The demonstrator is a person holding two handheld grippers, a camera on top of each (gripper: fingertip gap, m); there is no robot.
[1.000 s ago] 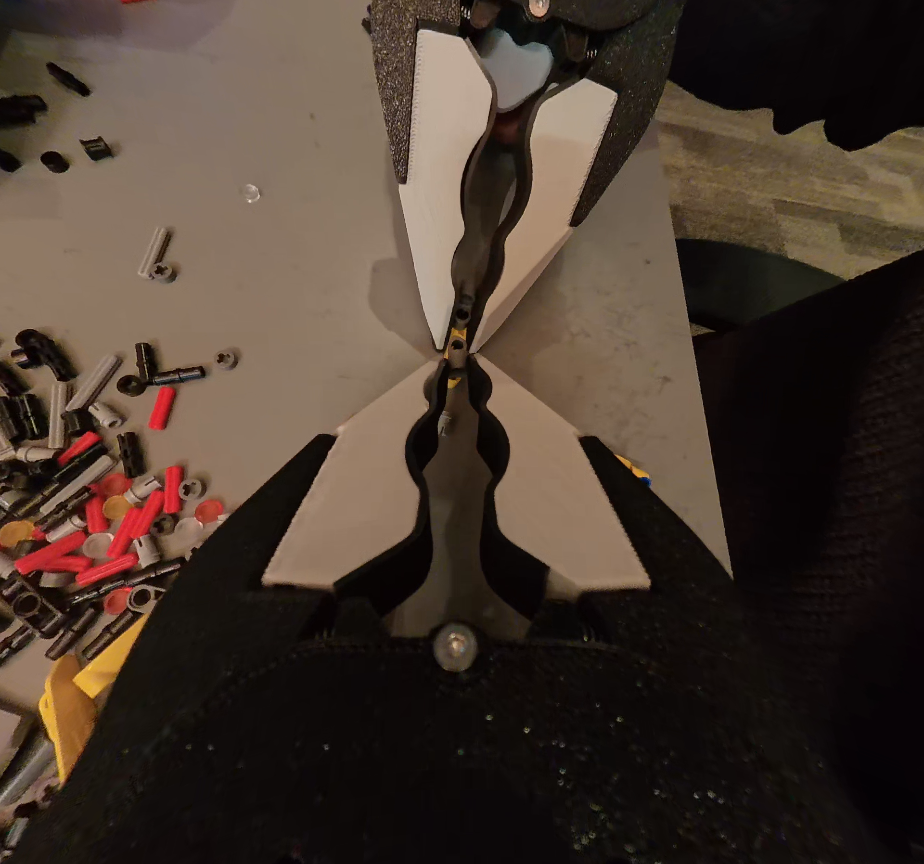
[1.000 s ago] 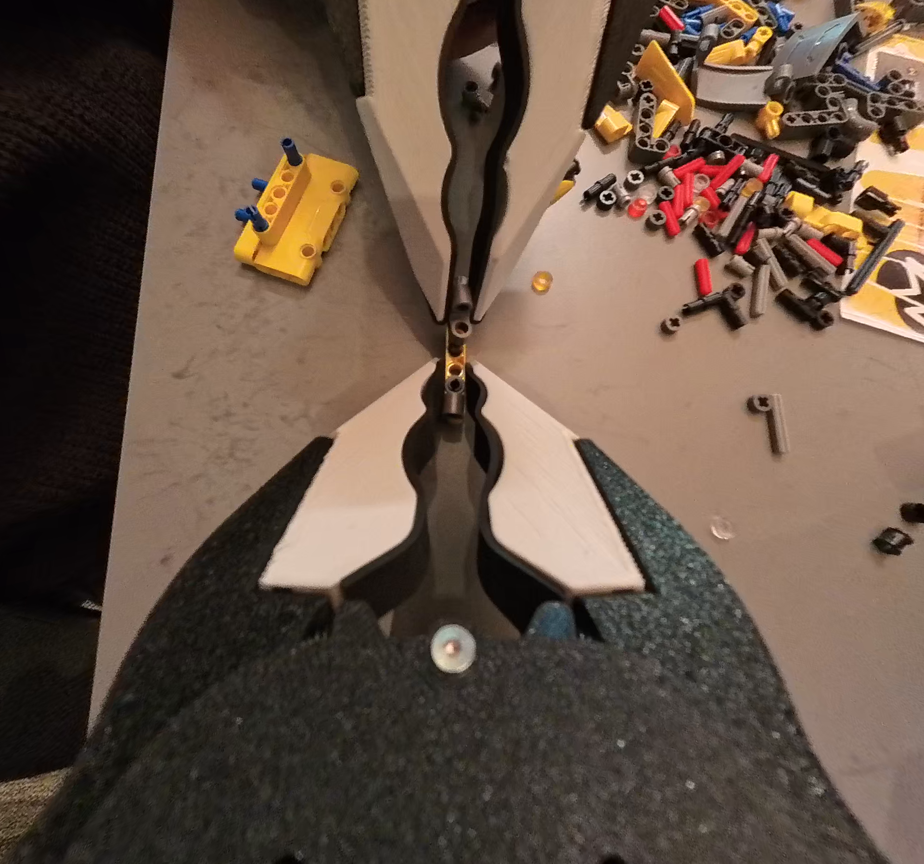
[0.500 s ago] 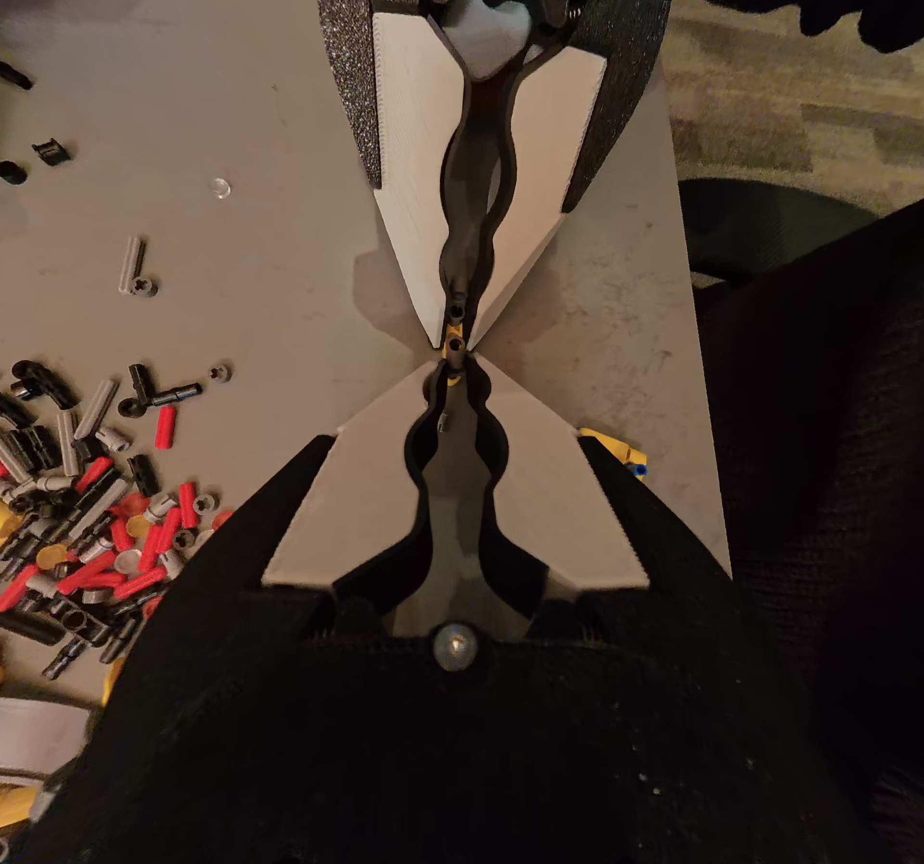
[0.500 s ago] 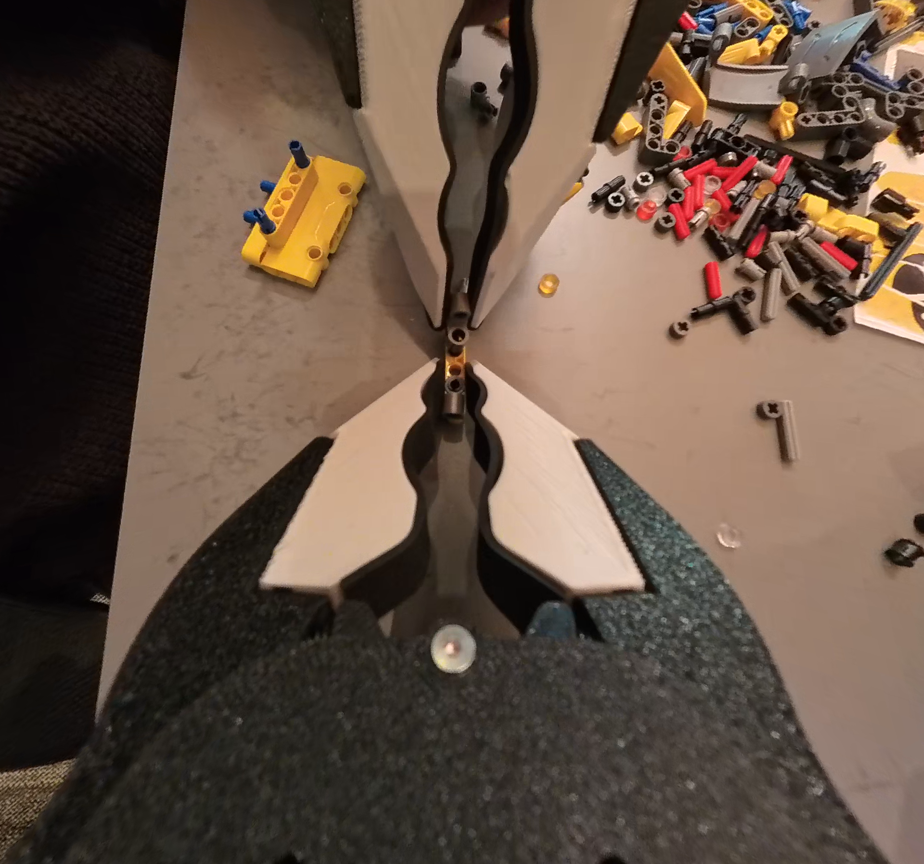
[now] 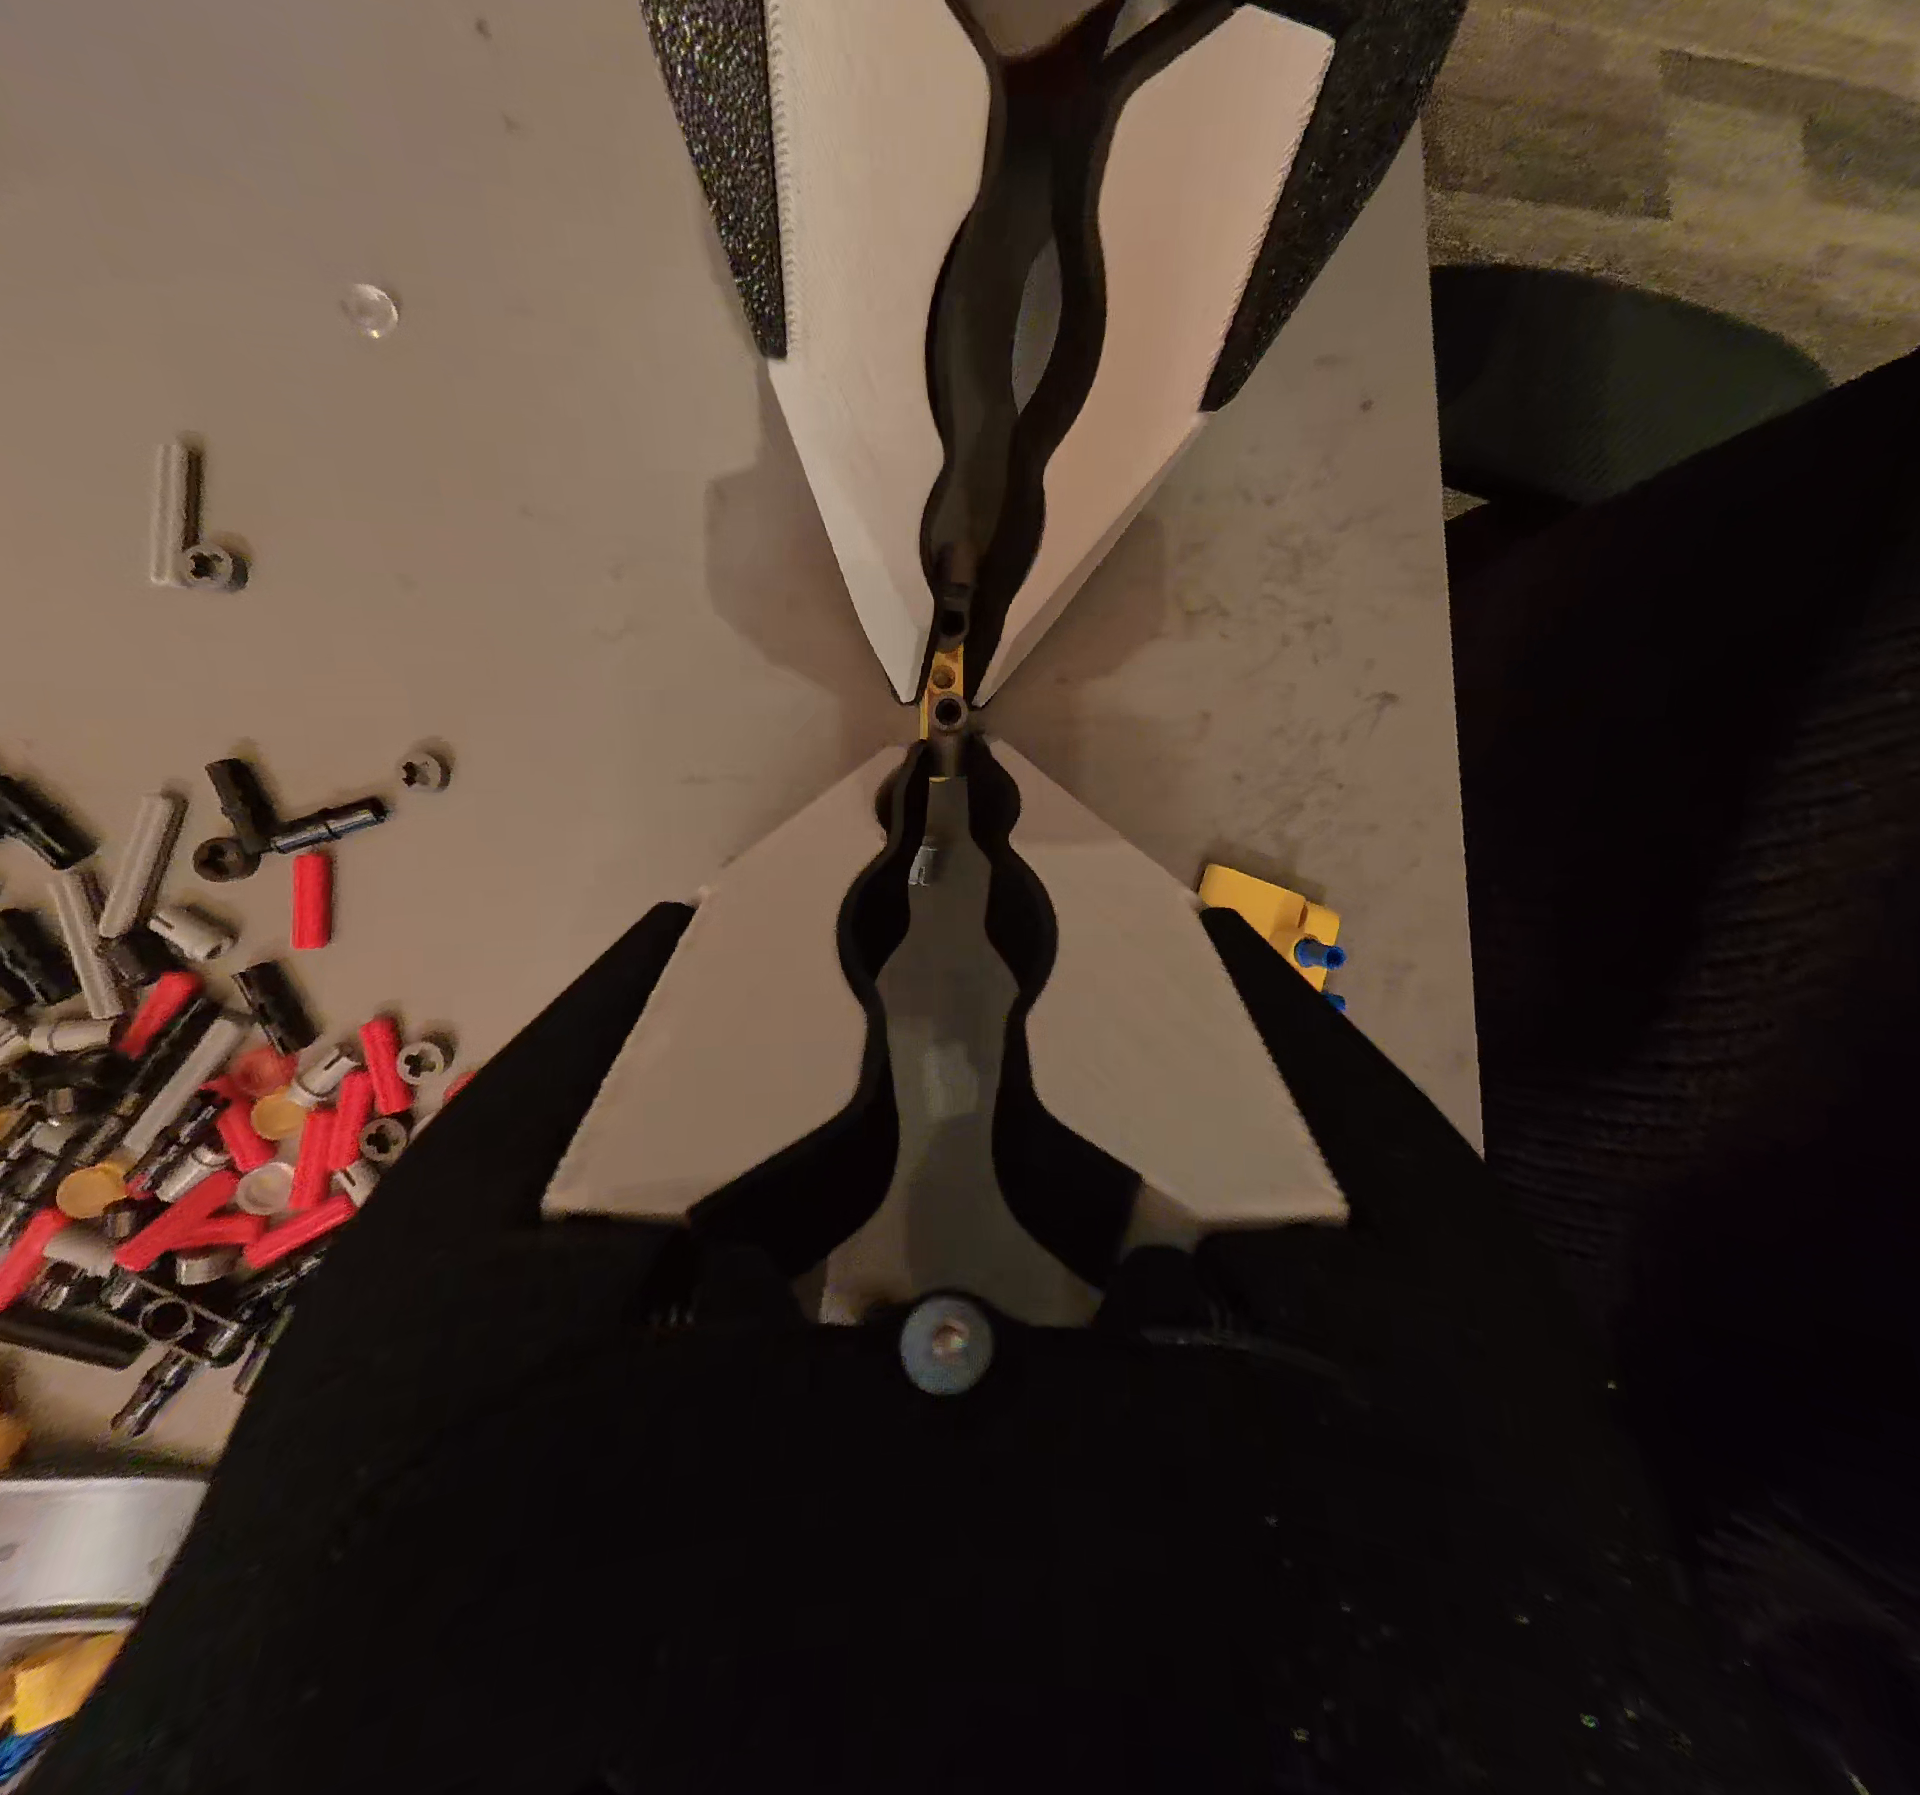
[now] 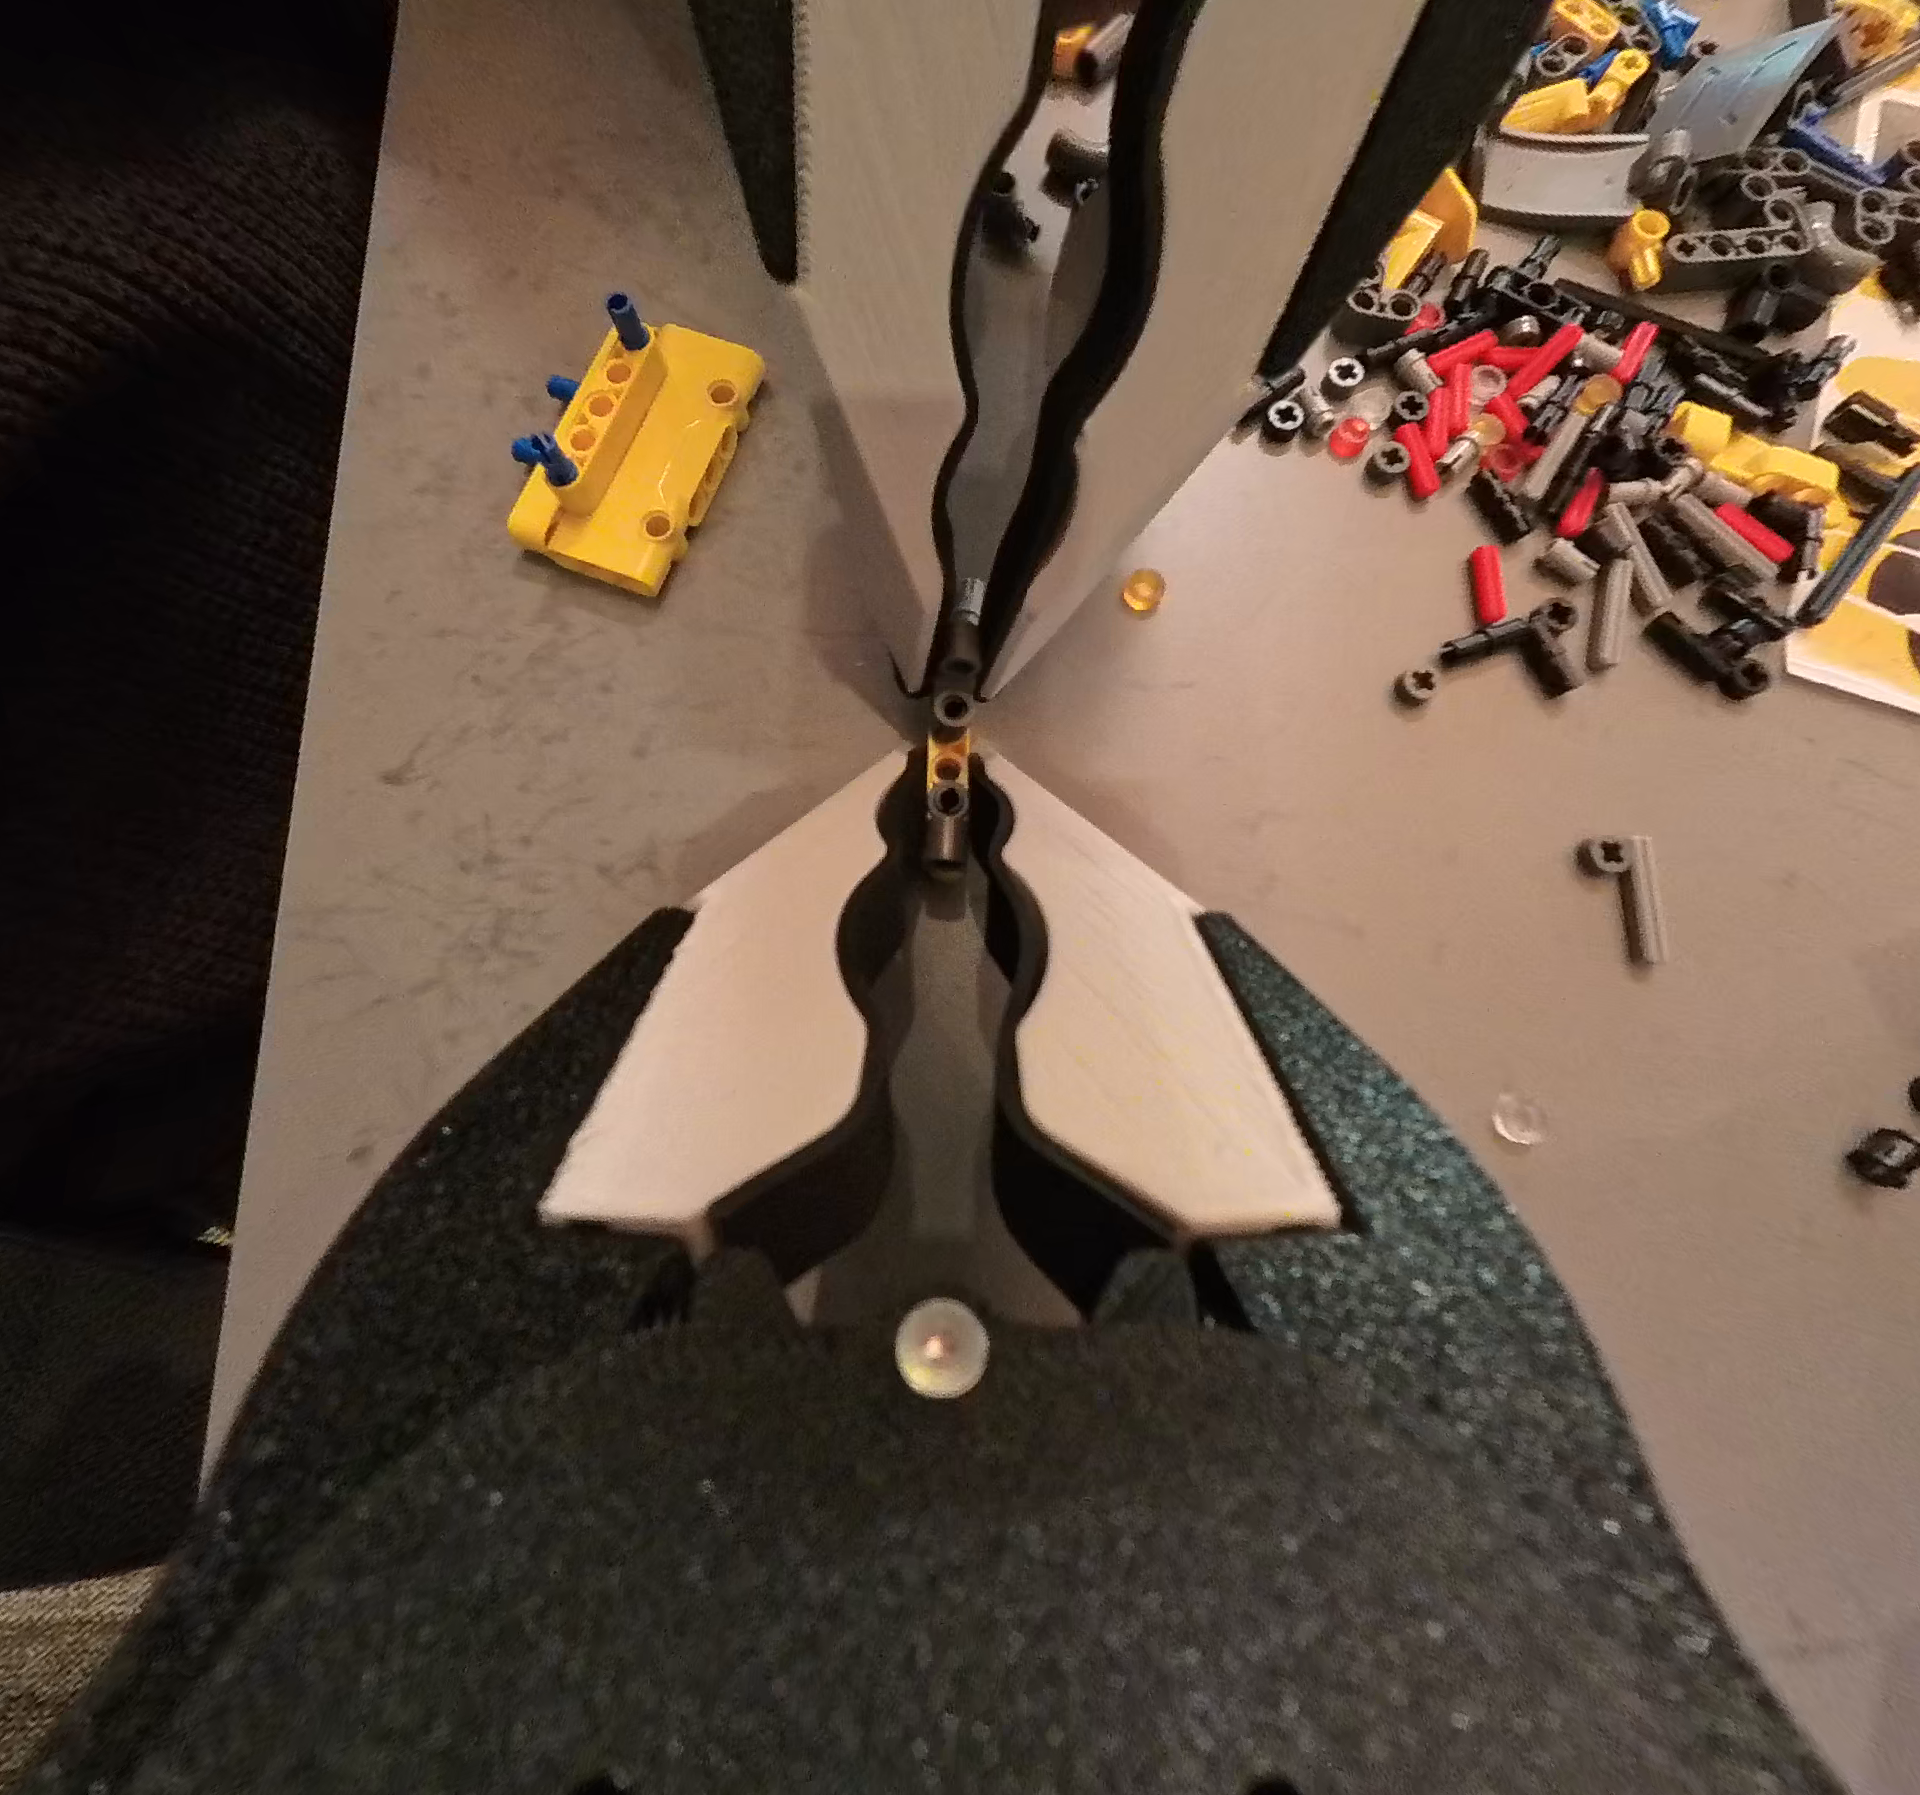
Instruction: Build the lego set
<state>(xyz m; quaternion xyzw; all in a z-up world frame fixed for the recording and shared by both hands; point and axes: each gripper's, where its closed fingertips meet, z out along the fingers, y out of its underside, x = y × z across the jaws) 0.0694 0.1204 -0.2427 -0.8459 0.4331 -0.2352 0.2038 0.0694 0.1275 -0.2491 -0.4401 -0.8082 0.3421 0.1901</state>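
Both grippers meet tip to tip a little above the grey table (image 5: pixel 468 187). My right gripper (image 6: pixel 948 758) is shut on a small yellow beam (image 6: pixel 948 764) with a dark grey connector (image 6: pixel 945 815) behind it between the pads. My left gripper (image 5: pixel 945 758) is shut on another dark grey connector (image 5: pixel 948 712), which butts against the yellow beam's end (image 5: pixel 943 678). In the right wrist view the left gripper (image 6: pixel 956 680) comes down from the top with that connector (image 6: pixel 954 704). In the left wrist view the right gripper (image 5: pixel 945 691) does the same.
A yellow block with blue pins (image 6: pixel 634 457) lies near the table's edge; it also shows in the left wrist view (image 5: pixel 1273 914). A pile of red, grey and black pins (image 6: pixel 1558 436) (image 5: pixel 208 1122) spreads to one side. A clear stud (image 5: pixel 369 308) and a grey axle connector (image 5: pixel 182 524) lie apart. Left and right tips are no more than a few centimetres apart.
Both grippers stay shut and tip to tip. The pair has shifted slightly over the table, each looms larger in the other's view, and the yellow block has come into the left wrist view.
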